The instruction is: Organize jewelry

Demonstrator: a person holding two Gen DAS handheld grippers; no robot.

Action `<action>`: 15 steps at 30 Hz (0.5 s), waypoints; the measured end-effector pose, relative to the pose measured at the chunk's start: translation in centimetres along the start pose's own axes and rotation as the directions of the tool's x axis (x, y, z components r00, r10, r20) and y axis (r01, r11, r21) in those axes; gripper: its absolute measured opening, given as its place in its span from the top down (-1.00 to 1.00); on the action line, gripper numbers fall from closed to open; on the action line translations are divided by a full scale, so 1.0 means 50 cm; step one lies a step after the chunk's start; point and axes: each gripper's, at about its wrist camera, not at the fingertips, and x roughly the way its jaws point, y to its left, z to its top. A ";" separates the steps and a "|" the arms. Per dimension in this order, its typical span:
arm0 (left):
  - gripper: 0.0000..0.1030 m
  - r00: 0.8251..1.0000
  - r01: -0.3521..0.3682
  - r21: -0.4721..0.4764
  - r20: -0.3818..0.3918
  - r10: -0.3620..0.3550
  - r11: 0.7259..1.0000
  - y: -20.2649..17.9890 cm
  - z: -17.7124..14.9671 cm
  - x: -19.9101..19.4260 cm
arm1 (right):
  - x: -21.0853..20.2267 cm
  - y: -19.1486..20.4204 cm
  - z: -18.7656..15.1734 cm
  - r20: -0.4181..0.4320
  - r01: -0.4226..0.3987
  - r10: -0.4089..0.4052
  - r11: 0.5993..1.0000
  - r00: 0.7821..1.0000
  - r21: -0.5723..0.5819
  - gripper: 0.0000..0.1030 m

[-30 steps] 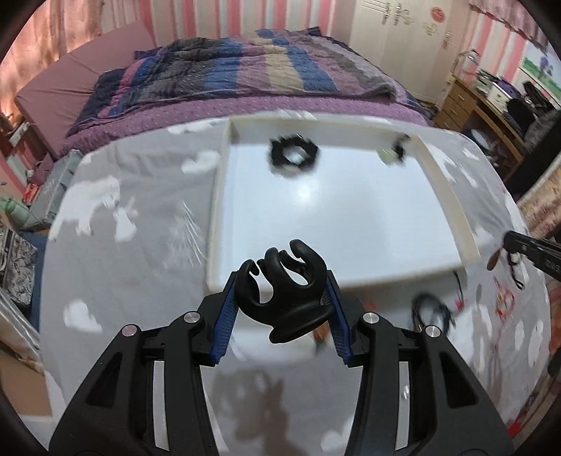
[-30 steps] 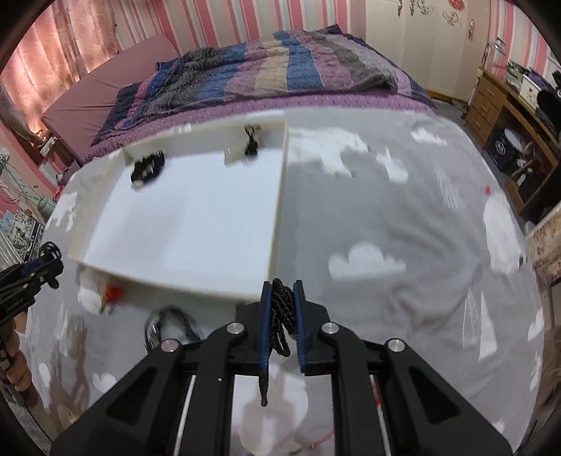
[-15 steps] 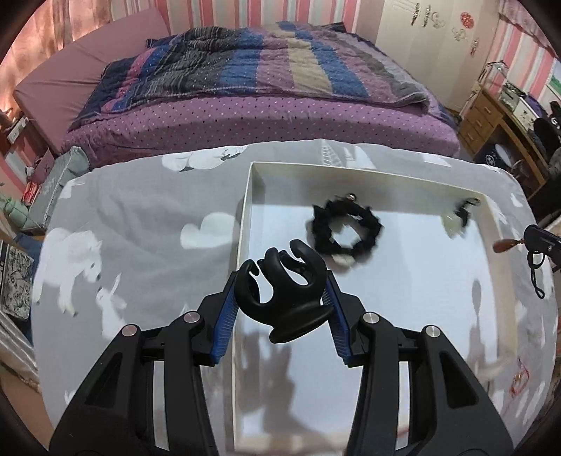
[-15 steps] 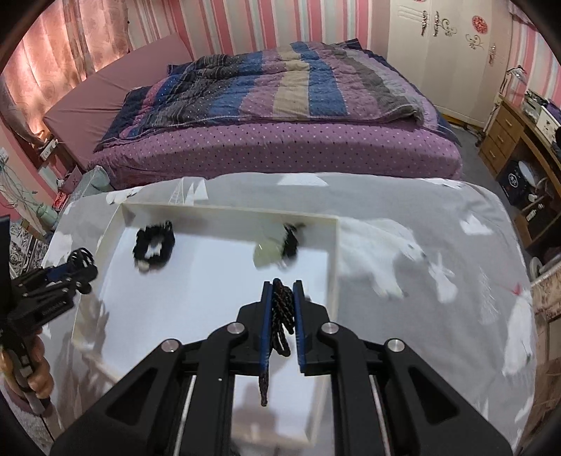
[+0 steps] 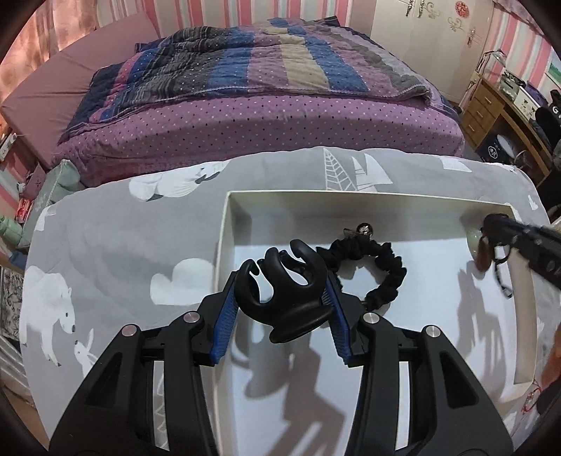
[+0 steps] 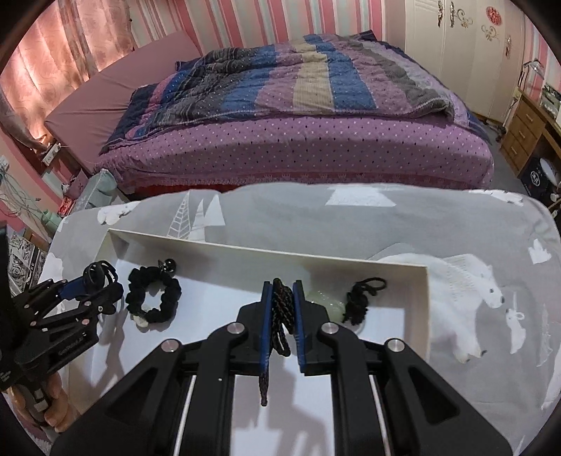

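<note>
Surface: table under a grey cloth (image 6: 315, 224) printed with white polar bears and trees. A shallow white tray (image 6: 266, 250) lies flat on the cloth. Red item (image 5: 531, 403) on the cloth just off the tray's near right corner in the left view; possibly a cord, blurred.

My left tongs (image 5: 282, 298) are black with blue pads, and the hair claw (image 5: 280, 280) in them is plain glossy black. My right tongs (image 6: 282, 308) have the same black frame and blue pads, and the cord (image 6: 282, 308) there is black, flecked with brown. The tray (image 5: 350, 200) is cream-white. In it, the scrunchie (image 5: 378, 266) is black and the pendant (image 6: 326, 303) pale green. The cloth (image 5: 140, 228) under the tray is grey, printed with white polar bears, rabbits and trees. The blanket (image 6: 298, 77) has blue, purple, tan and grey stripes with small dots. The wall (image 6: 280, 17) is striped pink and white.
</note>
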 end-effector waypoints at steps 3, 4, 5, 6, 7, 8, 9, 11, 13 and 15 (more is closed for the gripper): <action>0.10 1.000 0.017 0.008 -0.009 -0.016 1.000 -0.013 -0.004 0.008 | 0.016 -0.004 -0.004 -0.013 0.004 -0.004 1.000 1.000 0.004 0.78; 0.10 1.000 0.009 0.018 -0.011 -0.009 1.000 -0.019 -0.006 0.011 | 0.020 -0.007 -0.004 -0.017 0.011 -0.011 1.000 1.000 0.005 0.78; 0.10 1.000 0.007 0.024 -0.011 -0.007 1.000 -0.024 -0.006 0.013 | 0.022 -0.009 -0.005 -0.016 0.022 -0.022 1.000 1.000 0.001 0.78; 0.10 1.000 0.007 0.027 -0.014 -0.006 1.000 -0.027 -0.007 0.016 | 0.023 -0.011 -0.005 -0.014 0.028 -0.028 1.000 0.999 -0.002 0.78; 0.10 1.000 0.010 0.022 -0.015 -0.010 1.000 -0.027 -0.007 0.017 | 0.025 -0.013 -0.004 -0.014 0.039 -0.039 0.999 0.999 -0.005 0.78; 0.10 1.000 0.013 0.018 -0.016 -0.013 1.000 -0.026 -0.007 0.017 | 0.026 -0.014 -0.004 -0.015 0.047 -0.047 0.999 0.999 -0.008 0.78; 0.10 1.000 0.015 0.013 -0.017 -0.015 1.000 -0.024 -0.007 0.018 | 0.027 -0.014 -0.004 -0.018 0.051 -0.051 0.999 0.999 -0.012 0.78; 0.09 1.000 0.014 0.015 -0.019 -0.013 1.000 -0.025 -0.009 0.018 | 0.029 -0.012 -0.005 -0.026 0.046 -0.047 0.999 0.999 -0.018 0.76; 0.05 1.000 0.012 0.023 -0.024 -0.012 1.000 -0.029 -0.013 0.019 | 0.030 -0.012 -0.007 -0.033 0.040 -0.040 0.999 0.999 -0.017 0.72; -0.11 1.000 0.008 0.026 -0.024 -0.007 1.000 -0.032 -0.016 0.016 | 0.030 -0.010 -0.008 -0.038 0.035 -0.036 0.999 0.999 -0.019 0.70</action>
